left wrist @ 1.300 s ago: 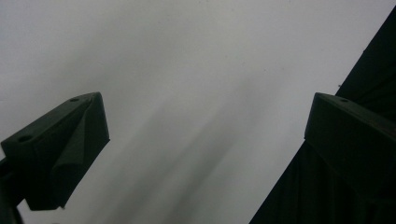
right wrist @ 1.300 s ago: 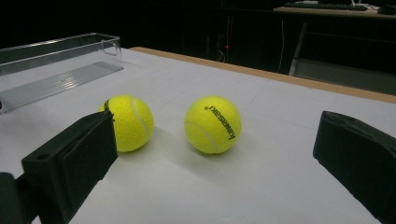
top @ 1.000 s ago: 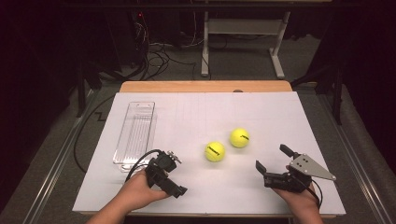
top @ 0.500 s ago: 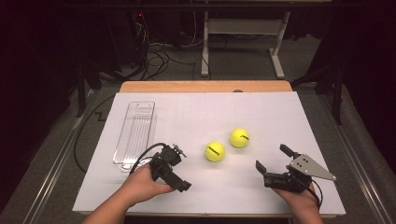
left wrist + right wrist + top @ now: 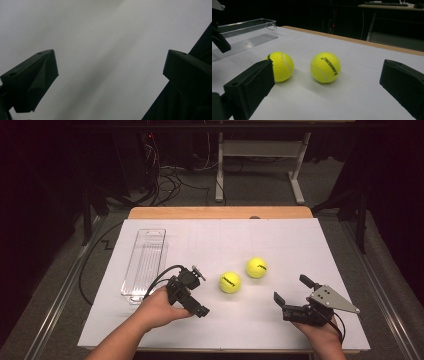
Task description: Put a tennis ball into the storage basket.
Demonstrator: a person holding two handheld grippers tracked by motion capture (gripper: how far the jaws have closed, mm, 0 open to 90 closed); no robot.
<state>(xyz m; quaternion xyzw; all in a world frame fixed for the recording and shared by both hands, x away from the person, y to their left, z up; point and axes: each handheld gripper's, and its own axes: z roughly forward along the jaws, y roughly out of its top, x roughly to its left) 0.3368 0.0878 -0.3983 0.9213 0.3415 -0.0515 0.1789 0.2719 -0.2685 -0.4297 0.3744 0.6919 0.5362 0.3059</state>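
Our left gripper (image 5: 197,292), fingers wide and empty, sits just beside the nearer tennis ball (image 5: 230,282), on the clear tray's (image 5: 145,265) side; our right gripper (image 5: 292,292), also wide, waits farther off.

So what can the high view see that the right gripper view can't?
The high view alone takes in both of the person's hands, the right hand-held gripper whole with its grey plate, the left hand-held gripper whole, and the floor cables behind the table. The right gripper view alone gives the black print on the nearer tennis ball up close, seen between its open jaws. Both share the two tennis balls, the clear plastic tray and the white table cover.
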